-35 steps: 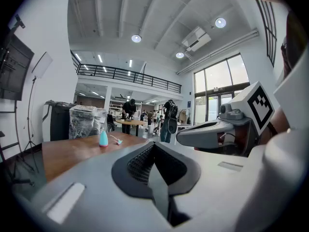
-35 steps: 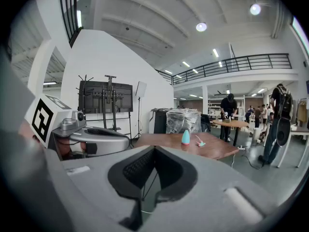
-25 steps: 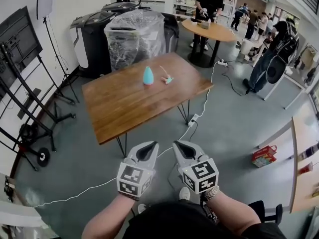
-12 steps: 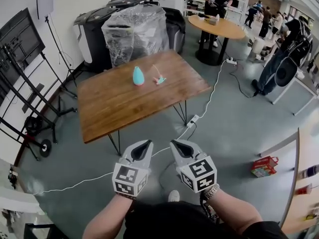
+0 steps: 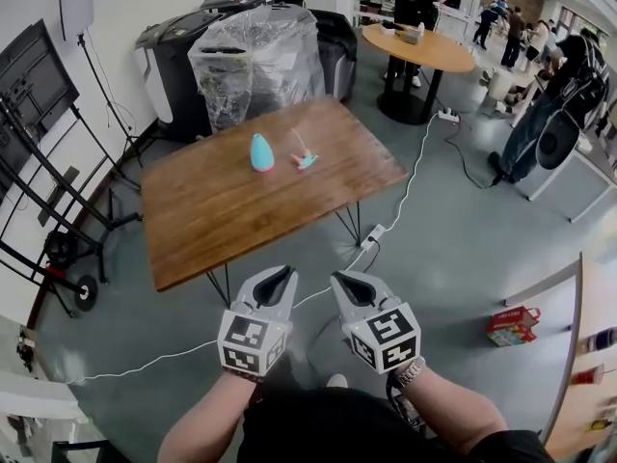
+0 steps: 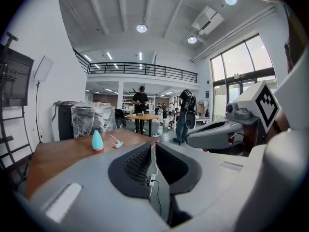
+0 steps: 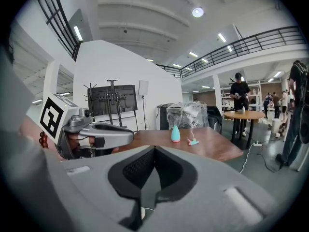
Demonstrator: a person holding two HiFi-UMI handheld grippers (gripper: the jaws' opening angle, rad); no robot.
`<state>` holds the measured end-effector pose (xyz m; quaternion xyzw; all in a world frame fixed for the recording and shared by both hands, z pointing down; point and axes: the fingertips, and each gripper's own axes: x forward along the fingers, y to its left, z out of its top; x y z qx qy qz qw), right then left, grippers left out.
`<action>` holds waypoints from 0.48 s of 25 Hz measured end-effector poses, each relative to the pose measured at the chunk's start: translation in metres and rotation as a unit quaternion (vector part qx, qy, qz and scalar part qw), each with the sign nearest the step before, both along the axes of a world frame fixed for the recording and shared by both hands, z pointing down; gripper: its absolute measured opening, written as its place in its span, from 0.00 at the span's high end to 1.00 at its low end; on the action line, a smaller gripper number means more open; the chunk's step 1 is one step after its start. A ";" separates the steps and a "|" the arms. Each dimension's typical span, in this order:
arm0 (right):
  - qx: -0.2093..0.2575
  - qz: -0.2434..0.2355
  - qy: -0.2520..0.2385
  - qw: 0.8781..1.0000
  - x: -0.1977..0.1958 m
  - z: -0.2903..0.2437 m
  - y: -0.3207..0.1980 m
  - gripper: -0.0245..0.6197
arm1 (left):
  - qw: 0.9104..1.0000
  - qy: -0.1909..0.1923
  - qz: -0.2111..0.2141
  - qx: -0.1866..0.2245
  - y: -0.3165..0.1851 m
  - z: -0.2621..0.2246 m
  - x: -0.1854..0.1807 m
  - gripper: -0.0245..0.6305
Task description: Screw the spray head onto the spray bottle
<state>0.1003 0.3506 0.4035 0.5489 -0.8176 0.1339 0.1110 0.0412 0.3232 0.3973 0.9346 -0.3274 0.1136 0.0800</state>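
One spray bottle (image 5: 261, 152), teal and upright, is seen on the single wooden table (image 5: 222, 230), set a little in from its far edge and about midway along that edge. One spray head (image 5: 305, 158) is laid on the tabletop just beside the bottle on its right, apart from it, with its thin tube angled upward. Nothing else is seen on this table.

Two grippers are held side by side over the grey floor (image 5: 453, 258), short of the table's near edge and well apart from the bottle and the spray head. The jaws of the left gripper (image 5: 280, 278) are drawn together to a thin slit, and nothing is held between them. The jaws of the right gripper (image 5: 345, 284) are closed fully, pad against pad, and they too are empty. One marker cube is carried on each gripper.

A white cable (image 5: 145, 365) is trailed across the floor below the table. Beyond the table's far edge one bulky object wrapped in clear plastic (image 5: 255, 61) is stood, with one round table (image 5: 415, 48) to its right, where a person is standing.
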 end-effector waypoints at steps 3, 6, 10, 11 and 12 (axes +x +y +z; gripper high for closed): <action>-0.001 0.013 0.006 1.000 0.000 0.002 -0.030 0.97 | 1.000 0.003 0.014 -0.002 -0.032 0.005 0.001 0.90; -0.005 0.029 0.014 0.999 0.001 0.005 -0.069 0.97 | 1.000 0.010 0.028 -0.004 -0.070 0.010 0.001 0.88; -0.017 0.052 0.021 0.998 -0.007 0.011 -0.122 0.97 | 0.998 0.016 0.052 -0.013 -0.121 0.016 -0.006 0.87; -0.021 0.056 0.022 0.998 -0.010 0.012 -0.134 0.97 | 0.998 0.016 0.058 -0.016 -0.133 0.017 -0.008 0.87; -0.025 0.060 0.023 0.998 -0.014 0.013 -0.146 0.97 | 0.998 0.014 0.065 -0.019 -0.144 0.018 -0.011 0.87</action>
